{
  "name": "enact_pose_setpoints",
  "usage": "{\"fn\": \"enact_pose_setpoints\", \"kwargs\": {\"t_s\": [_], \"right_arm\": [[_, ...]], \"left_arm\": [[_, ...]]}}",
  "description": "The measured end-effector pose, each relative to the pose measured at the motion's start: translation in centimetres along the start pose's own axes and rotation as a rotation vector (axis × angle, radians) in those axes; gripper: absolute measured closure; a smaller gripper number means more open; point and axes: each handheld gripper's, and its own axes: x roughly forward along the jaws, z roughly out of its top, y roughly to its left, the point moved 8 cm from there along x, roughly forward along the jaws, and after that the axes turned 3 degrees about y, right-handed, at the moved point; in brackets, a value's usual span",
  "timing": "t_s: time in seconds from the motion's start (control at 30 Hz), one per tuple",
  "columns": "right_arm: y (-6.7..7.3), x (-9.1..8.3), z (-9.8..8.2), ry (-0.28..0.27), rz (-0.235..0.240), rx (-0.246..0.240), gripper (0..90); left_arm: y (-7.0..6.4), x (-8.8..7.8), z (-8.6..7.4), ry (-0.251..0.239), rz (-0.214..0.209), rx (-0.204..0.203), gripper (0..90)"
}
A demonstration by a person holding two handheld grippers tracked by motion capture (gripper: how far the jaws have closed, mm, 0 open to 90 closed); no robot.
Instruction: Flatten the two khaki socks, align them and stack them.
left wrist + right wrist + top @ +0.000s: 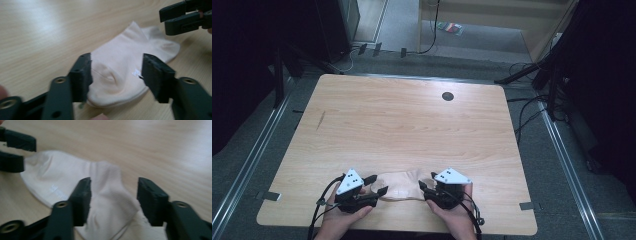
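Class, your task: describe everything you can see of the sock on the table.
The sock is a short ankle sock, pale peach to cream, in soft fine-ribbed knit with a small whitish mark on it. It lies flat and slightly rumpled on the wooden table near its front edge, between the left gripper and the right gripper. Both grippers stand open at its two ends; whether they touch it is unclear.

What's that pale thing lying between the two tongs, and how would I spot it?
Look at the wooden table, at the near edge where the hands come in. Between the left tongs and right tongs lies a small cream sock, flat. It is the one soft, pale thing among black tools.
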Motion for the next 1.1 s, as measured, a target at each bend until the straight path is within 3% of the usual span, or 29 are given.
{"fn": "enact_pose_setpoints", "kwargs": {"t_s": [0.03,0.07,0.1,0.17,0.2,0.23,0.27,0.3,0.33,0.37,0.4,0.43,0.6,0.63,0.87,1.1], "right_arm": [[-0.4,-0.3,0.3,-0.019,-0.016,0.014,32.7],[-1.0,-0.8,0.7,-0.041,-0.031,0.033,17.1],[-1.3,-1.0,0.9,-0.047,-0.038,0.048,8.0],[-2.9,-1.8,1.3,-0.07,-0.047,0.094,0.0],[-2.9,-1.8,1.3,-0.07,-0.047,0.094,0.0],[-4.0,-2.5,1.4,-0.093,-0.066,0.1,0.0],[-4.0,-2.5,1.4,-0.093,-0.066,0.1,0.0],[-5.1,-3.0,1.4,-0.103,-0.086,0.127,0.0],[-5.4,-3.1,1.4,-0.108,-0.09,0.133,0.0],[-6.0,-3.3,1.3,-0.113,-0.099,0.142,0.0],[-6.3,-3.4,1.3,-0.118,-0.104,0.143,0.0],[-6.7,-3.6,1.2,-0.12,-0.113,0.144,0.0],[-8.2,-4.0,0.9,-0.12,-0.141,0.139,0.0],[-8.5,-4.1,0.7,-0.119,-0.151,0.136,0.0],[-10.5,-4.7,-0.1,-0.11,-0.193,0.141,0.0],[-13.0,-5.8,-1.5,-0.099,-0.236,0.166,0.0]], "left_arm": [[0.3,-0.2,0.2,-0.006,-0.004,-0.025,31.7],[0.5,-0.4,0.2,0.004,-0.015,-0.045,23.2],[0.8,-0.5,0.2,0.012,-0.024,-0.069,18.8],[1.9,-1.3,0.7,-0.014,0.003,-0.092,7.0],[1.9,-1.3,0.7,-0.014,0.003,-0.092,4.0],[2.7,-2.0,1.0,-0.033,0.017,-0.106,0.9],[2.7,-2.0,1.0,-0.033,0.017,-0.106,0.9],[3.5,-2.5,0.9,-0.044,0.018,-0.112,0.2],[3.5,-2.5,0.9,-0.044,0.018,-0.112,0.0],[4.5,-2.9,0.7,-0.043,0.039,-0.119,0.0],[4.5,-2.9,0.7,-0.043,0.039,-0.119,0.0],[5.7,-3.4,0.5,-0.041,0.065,-0.142,0.0],[7.5,-4.4,0.4,-0.063,0.073,-0.173,0.0],[8.3,-4.7,0.2,-0.066,0.09,-0.178,0.0],[10.7,-5.6,-0.6,-0.067,0.14,-0.209,0.0],[14.0,-7.7,-1.9,-0.082,0.228,-0.227,0.0]]}}
